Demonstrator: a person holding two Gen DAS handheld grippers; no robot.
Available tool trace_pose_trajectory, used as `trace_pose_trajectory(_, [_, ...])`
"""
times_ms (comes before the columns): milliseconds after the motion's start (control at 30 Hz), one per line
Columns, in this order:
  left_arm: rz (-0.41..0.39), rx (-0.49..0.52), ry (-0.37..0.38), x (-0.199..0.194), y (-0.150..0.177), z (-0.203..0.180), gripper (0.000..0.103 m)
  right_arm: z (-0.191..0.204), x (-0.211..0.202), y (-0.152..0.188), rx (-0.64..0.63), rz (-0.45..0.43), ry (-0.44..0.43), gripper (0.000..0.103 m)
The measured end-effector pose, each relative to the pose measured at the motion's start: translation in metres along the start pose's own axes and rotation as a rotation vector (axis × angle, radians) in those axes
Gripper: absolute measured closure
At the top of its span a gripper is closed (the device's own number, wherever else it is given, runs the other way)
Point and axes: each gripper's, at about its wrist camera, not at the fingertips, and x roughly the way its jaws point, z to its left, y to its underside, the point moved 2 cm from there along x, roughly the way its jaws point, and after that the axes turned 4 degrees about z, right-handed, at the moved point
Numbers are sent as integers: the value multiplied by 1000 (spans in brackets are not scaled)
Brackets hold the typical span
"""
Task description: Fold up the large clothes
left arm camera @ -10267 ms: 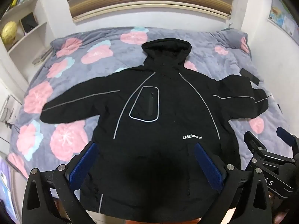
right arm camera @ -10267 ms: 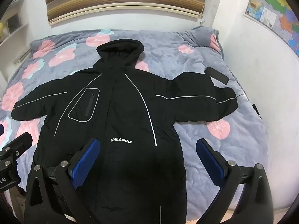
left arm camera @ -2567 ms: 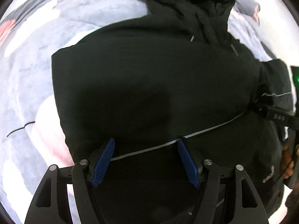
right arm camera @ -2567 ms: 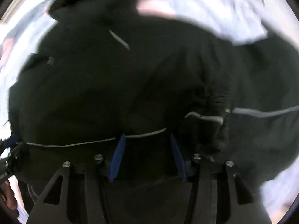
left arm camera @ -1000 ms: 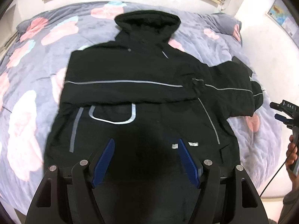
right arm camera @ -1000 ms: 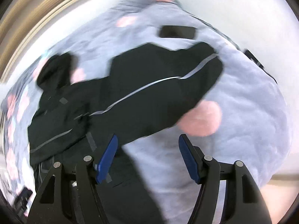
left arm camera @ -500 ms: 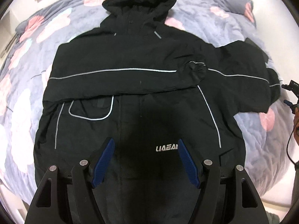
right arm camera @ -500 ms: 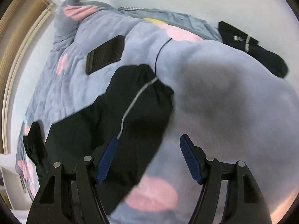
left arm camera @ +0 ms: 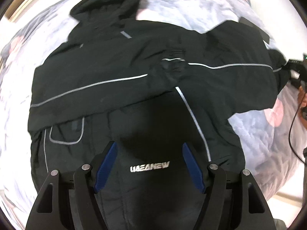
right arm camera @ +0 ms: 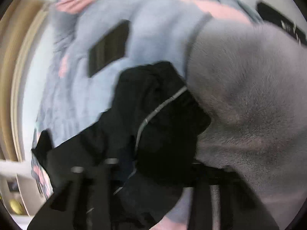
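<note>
A black hooded jacket (left arm camera: 134,88) with grey piping lies front up on the bed. Its left sleeve (left arm camera: 92,84) is folded across the chest. Its right sleeve (left arm camera: 239,76) lies stretched out to the right. My left gripper (left arm camera: 148,164) is open and empty above the jacket's lower front. In the right wrist view the right sleeve's cuff end (right arm camera: 163,118) fills the space between the fingers of my right gripper (right arm camera: 151,174). The view is blurred and the blue pads are hidden by cloth. The right gripper (left arm camera: 295,71) also shows in the left wrist view at the cuff.
The bed has a grey quilt (right arm camera: 239,95) with pink flowers. A dark phone (right arm camera: 108,48) lies on the quilt beyond the cuff. A black object (right arm camera: 282,23) lies at the bed's far edge by the white wall.
My right gripper has moved down onto the right sleeve's cuff, which now covers its fingers. My left gripper has moved closer over the jacket's front.
</note>
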Motion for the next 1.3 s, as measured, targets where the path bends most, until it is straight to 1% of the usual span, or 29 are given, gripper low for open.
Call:
trace_pose_trajectory(33, [-7,18,-2,-1,-2,-5,31,7,-16,4,-33,-43,11,81])
trace_pose_trajectory(100, [-19,37,-2,-3,-4,-11,31,16,-50,14,-100,-157,102,81])
trace_pose_trajectory(167, [-19,48,8,-2,-6,-14,31,15,-70,23,-135,-227,178,81])
trace_pose_trajectory(200, [-16,52,14,0,-6,-14,31,11,-70,25,-134,-226,197,81])
trace_pose_trajectory(233, [-13,56,19,1,-6,-14,31,3,-65,25,-126,-204,210,81])
trace_pose_trajectory(300, [-12,62,20,3,-5,-12,31,-17,-38,28,-74,-131,270,81])
trace_pose_trajectory(367, [-21,59,25,1,-3,-6,31,-26,-11,26,-59,-63,308,81])
trace_pose_trajectory(433, [-35,52,30,-2,-2,2,31,-24,-8,26,-64,-55,334,81])
trace_pose_trajectory(467, [-49,44,29,-5,-1,9,31,-15,-14,26,-71,-66,342,82])
trace_pose_trajectory(533, [-68,21,33,-9,-1,24,31,8,-33,30,-98,-105,298,82])
trace_pose_trajectory(633, [-94,-30,62,-13,3,54,31,49,-59,44,-174,-152,252,83])
trace_pose_trajectory(700, [-109,-60,72,-14,6,73,31,84,-70,62,-231,-167,215,83])
trace_pose_trajectory(800, [-128,-102,79,-15,12,105,31,152,-71,102,-360,-162,196,83])
trace_pose_trajectory(833, [-134,-114,81,-15,15,117,31,164,-73,118,-394,-157,190,83])
trace_pose_trajectory(933, [-137,-146,80,-13,24,151,31,228,-60,167,-511,-127,165,83])
trace_pose_trajectory(967, [-138,-155,79,-12,25,162,31,255,-52,190,-562,-107,150,83])
trace_pose_trajectory(1100, [-132,-205,90,-4,33,206,31,337,-25,258,-711,-51,102,83])
trace_pose_trajectory(1167, [-124,-229,95,3,35,228,31,379,-4,296,-785,-8,80,83])
trace_pose_trajectory(1233, [-120,-256,96,10,34,248,31,409,14,321,-836,18,77,83])
trace_pose_trajectory(1300, [-123,-287,102,14,33,264,31,444,39,352,-900,66,56,83])
